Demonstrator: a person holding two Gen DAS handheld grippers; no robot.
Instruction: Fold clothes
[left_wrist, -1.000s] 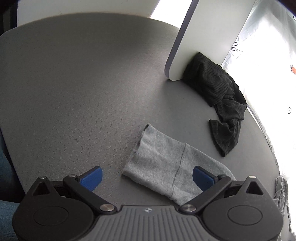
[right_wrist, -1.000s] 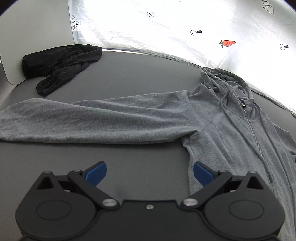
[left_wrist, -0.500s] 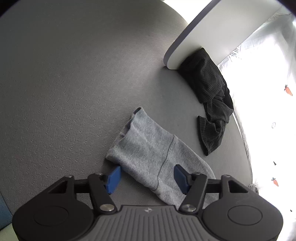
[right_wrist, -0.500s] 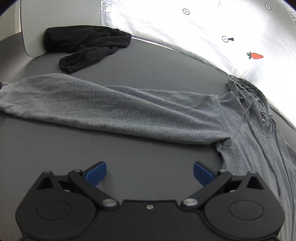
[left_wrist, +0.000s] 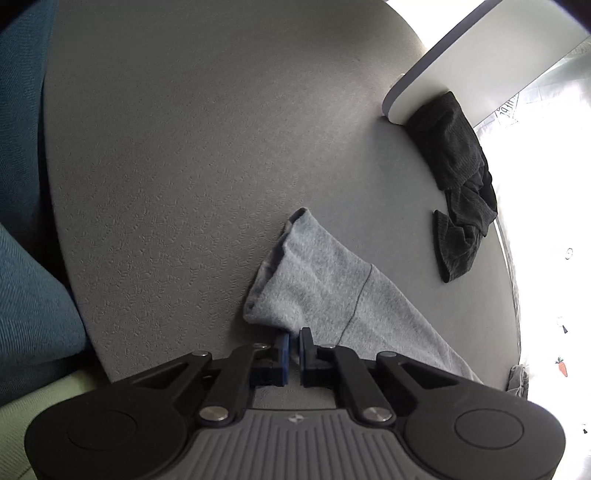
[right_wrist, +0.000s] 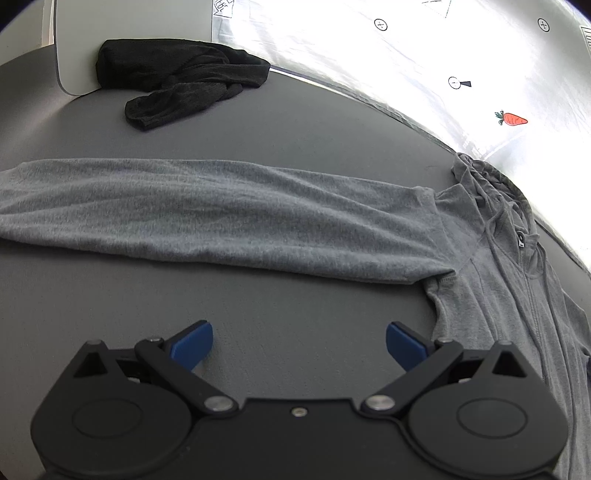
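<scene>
The left gripper (left_wrist: 294, 341) tilts steeply down at the table (left_wrist: 184, 166), its blue pads pinched on the cuff edge of the grey hoodie (right_wrist: 258, 221), apparently gripping fabric. The right gripper (right_wrist: 299, 341) hangs wide apart over bare table beside the armpit. The hoodie lies flat, sleeve stretched out, near a crumpled black garment (right_wrist: 184, 81).

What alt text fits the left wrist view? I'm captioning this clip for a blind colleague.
The left gripper is shut on the cuff edge of a grey hoodie sleeve lying on a grey table. A crumpled black garment lies beyond it, against a white panel.
</scene>
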